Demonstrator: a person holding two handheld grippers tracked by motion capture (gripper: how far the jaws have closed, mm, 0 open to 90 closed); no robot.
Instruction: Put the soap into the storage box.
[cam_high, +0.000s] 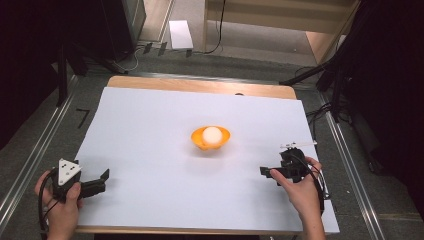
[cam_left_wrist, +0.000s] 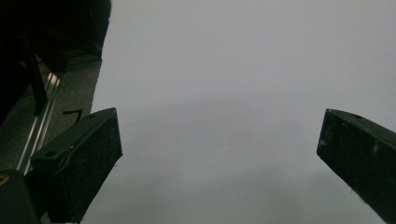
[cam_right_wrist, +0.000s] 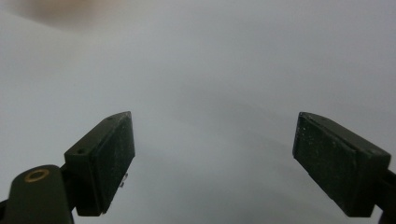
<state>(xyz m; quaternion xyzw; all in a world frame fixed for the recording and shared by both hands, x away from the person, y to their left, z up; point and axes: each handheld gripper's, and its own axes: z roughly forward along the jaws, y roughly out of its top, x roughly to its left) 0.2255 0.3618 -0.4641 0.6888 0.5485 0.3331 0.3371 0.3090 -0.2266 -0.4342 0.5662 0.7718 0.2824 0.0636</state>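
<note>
An orange bowl (cam_high: 210, 139) sits near the middle of the white table sheet (cam_high: 150, 120), with a white ball (cam_high: 212, 134) inside it. My left gripper (cam_high: 100, 181) rests at the front left of the sheet, held by a hand, jaws wide apart with nothing between them. In the left gripper view the left gripper (cam_left_wrist: 219, 144) has only bare sheet between its jaws. My right gripper (cam_high: 265, 171) is at the front right, pointing left, also open and empty. The right gripper view shows the right gripper (cam_right_wrist: 215, 140) over plain white sheet.
A wooden table edge (cam_high: 200, 85) shows beyond the sheet. Metal rails (cam_high: 30, 160) run along both sides of the table. A dark floor strip and rail (cam_left_wrist: 46, 116) lie to the left in the left gripper view.
</note>
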